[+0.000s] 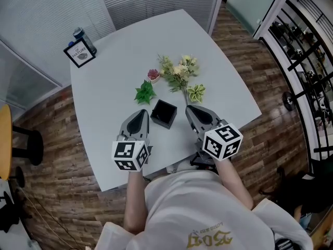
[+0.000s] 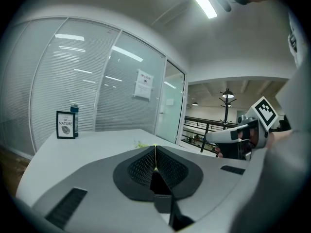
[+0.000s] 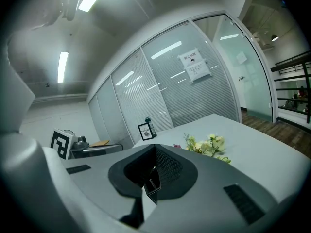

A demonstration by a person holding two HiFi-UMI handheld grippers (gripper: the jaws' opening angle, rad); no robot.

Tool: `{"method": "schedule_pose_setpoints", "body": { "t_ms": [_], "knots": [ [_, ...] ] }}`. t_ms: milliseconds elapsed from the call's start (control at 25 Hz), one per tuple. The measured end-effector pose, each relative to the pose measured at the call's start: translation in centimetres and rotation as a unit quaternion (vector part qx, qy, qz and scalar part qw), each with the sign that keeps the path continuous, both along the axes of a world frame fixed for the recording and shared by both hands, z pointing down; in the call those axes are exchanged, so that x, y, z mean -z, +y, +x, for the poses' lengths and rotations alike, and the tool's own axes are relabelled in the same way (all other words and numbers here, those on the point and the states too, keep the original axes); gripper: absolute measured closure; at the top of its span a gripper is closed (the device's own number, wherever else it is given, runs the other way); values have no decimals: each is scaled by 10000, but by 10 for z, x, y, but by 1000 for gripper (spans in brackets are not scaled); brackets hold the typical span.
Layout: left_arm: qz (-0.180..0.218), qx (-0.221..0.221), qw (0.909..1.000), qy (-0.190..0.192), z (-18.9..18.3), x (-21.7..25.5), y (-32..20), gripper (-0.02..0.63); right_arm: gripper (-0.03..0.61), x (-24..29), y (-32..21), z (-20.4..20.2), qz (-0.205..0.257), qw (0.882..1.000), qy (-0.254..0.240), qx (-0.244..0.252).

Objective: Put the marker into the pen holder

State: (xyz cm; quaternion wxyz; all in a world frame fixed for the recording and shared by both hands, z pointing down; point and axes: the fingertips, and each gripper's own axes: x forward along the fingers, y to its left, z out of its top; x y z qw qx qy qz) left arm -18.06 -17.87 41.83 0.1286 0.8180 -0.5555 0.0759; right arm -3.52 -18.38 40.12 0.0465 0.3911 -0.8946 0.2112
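The black square pen holder (image 1: 164, 113) stands on the white table (image 1: 114, 77), between my two grippers. Left of the holder, my left gripper (image 1: 141, 112) has its pads pressed together on nothing (image 2: 155, 152). To the holder's right, my right gripper (image 1: 190, 109) points toward the flowers. In the right gripper view a short black barrel with pale print, seemingly the marker (image 3: 152, 183), sits pinched deep between the jaws of the right gripper (image 3: 155, 152). The head view shows no marker. Neither gripper view shows the holder.
A bunch of pale flowers (image 1: 179, 72) and small green and pink plants (image 1: 145, 91) lie just beyond the holder. A framed sign (image 1: 79, 53) and a can stand at the far left corner. Glass partitions lie beyond the table, and a wooden floor surrounds it.
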Motion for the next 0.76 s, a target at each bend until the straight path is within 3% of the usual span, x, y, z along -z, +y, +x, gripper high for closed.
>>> {"method": "schedule_pose_setpoints", "body": {
  "t_ms": [760],
  "knots": [
    [-115,-102,9999,63,1,-9,-1,600,561,-2,1,-4,-13,10000,31,49]
  ]
}}
